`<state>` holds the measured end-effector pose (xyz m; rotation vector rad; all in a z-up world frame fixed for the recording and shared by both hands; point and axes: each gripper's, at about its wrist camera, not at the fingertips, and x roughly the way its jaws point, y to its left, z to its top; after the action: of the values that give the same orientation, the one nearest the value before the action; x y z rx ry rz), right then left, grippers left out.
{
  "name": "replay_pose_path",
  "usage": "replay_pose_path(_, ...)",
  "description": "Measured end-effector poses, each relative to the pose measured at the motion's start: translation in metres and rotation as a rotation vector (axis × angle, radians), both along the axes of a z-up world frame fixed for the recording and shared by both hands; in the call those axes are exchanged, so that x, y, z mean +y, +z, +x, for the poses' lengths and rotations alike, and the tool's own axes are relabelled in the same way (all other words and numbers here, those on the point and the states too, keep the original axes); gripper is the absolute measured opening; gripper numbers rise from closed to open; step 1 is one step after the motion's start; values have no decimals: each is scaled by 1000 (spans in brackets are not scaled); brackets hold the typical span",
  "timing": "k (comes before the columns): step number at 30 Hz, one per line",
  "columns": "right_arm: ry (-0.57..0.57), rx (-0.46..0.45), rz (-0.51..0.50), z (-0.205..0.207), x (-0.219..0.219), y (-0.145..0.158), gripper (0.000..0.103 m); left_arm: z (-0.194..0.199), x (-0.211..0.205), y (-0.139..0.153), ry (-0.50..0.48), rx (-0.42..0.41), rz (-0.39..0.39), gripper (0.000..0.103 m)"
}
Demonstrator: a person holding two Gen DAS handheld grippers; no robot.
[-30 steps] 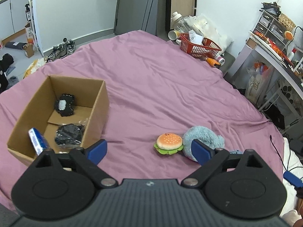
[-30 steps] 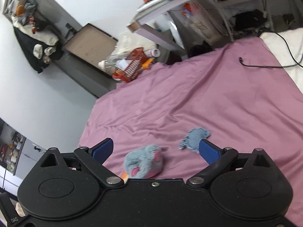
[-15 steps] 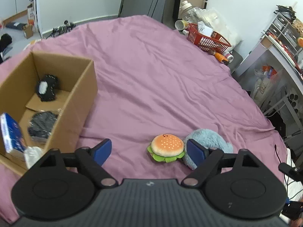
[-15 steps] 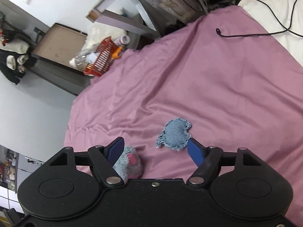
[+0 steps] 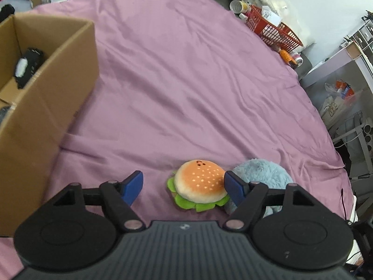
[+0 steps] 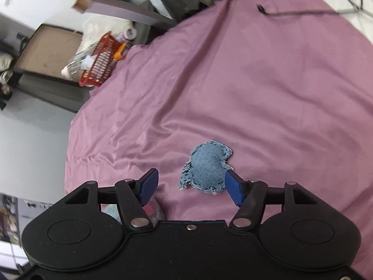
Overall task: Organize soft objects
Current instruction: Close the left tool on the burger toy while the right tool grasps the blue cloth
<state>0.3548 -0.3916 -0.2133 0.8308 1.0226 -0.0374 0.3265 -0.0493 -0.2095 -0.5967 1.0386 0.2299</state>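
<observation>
A plush hamburger (image 5: pixel 199 185) lies on the purple bedsheet (image 5: pixel 186 81), touching a fluffy blue-grey plush (image 5: pixel 261 175) on its right. My left gripper (image 5: pixel 184 187) is open, low over the sheet, with the burger between its fingers nearer the right one. A denim-blue fabric piece (image 6: pixel 207 166) lies flat on the sheet. My right gripper (image 6: pixel 191 187) is open just above it, its right finger at the fabric's edge. The blue-grey plush with a pink patch (image 6: pixel 151 212) shows partly behind the left finger.
An open cardboard box (image 5: pixel 46 88) stands at the left with a black and white soft item (image 5: pixel 25 66) inside. A red basket (image 5: pixel 274 30) with bottles sits past the bed's far edge. A black cable (image 6: pixel 303 11) lies at the far right.
Both grippers have moved down and closer to the bed. The burger now sits between the left fingers, and the denim piece has come up to the right gripper's fingers.
</observation>
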Motion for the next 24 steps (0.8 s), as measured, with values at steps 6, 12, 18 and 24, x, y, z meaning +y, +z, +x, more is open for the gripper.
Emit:
replay_pose_path(6, -35, 35, 11, 6, -4, -14, 58, 9, -4, -12, 6, 29, -28, 75)
replay_pose_path(12, -30, 47, -108, 18, 6, -18, 58, 13, -6, -13, -13, 29, -26, 43)
replay_pose_path(18, -7, 91, -91, 21, 10, -34, 33, 7, -9, -1, -22, 18, 11, 34)
replay_pose_path(24, -6, 36, -92, 10, 11, -24, 24, -8, -3, 19, -10, -13, 41, 33)
